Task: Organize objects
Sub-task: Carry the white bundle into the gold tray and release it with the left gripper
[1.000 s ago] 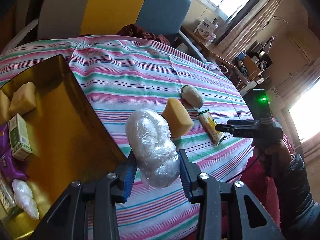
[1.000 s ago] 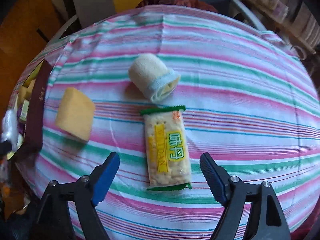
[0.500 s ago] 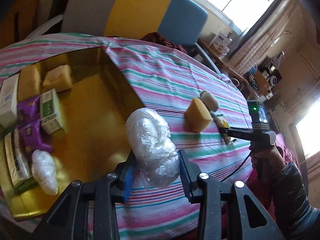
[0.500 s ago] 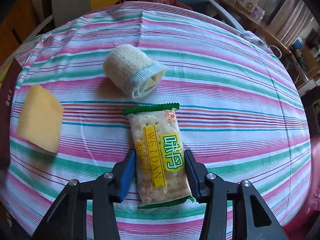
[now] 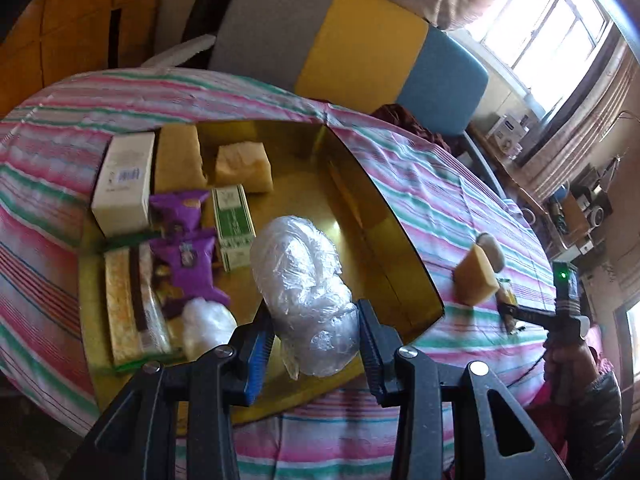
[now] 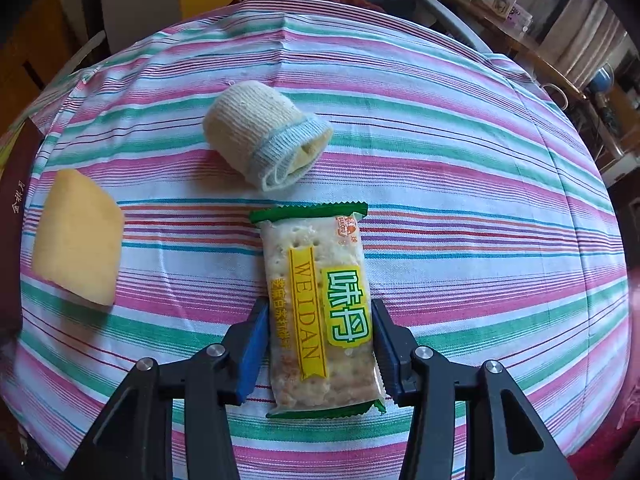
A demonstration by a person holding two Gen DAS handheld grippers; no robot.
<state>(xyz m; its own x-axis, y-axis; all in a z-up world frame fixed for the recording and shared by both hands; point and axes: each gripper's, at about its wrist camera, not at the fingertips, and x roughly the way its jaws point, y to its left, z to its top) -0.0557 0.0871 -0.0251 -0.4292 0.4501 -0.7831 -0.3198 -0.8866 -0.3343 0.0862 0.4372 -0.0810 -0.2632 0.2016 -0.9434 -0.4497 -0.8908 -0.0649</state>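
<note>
My left gripper (image 5: 314,350) is shut on a clear plastic-wrapped bundle (image 5: 304,292) and holds it above the gold tray (image 5: 380,220). The tray holds a white box (image 5: 124,184), a green box (image 5: 234,226), purple snack packs (image 5: 186,256), yellow sponges (image 5: 242,166) and a small white bundle (image 5: 208,322). My right gripper (image 6: 320,344) is shut on a green-edged cracker packet (image 6: 320,300) lying on the striped tablecloth. A rolled sock (image 6: 264,136) and a yellow sponge (image 6: 78,236) lie beyond it.
The right gripper and the hand holding it show in the left wrist view (image 5: 560,312), by the sponge (image 5: 476,280) and sock (image 5: 492,250). A grey, yellow and blue chair (image 5: 352,40) stands behind the table. The tray's dark outer wall (image 6: 14,208) is at the left.
My left gripper has swung left with the bundle, from over the cloth to over the tray. My right gripper has closed in on the cracker packet and gripped it.
</note>
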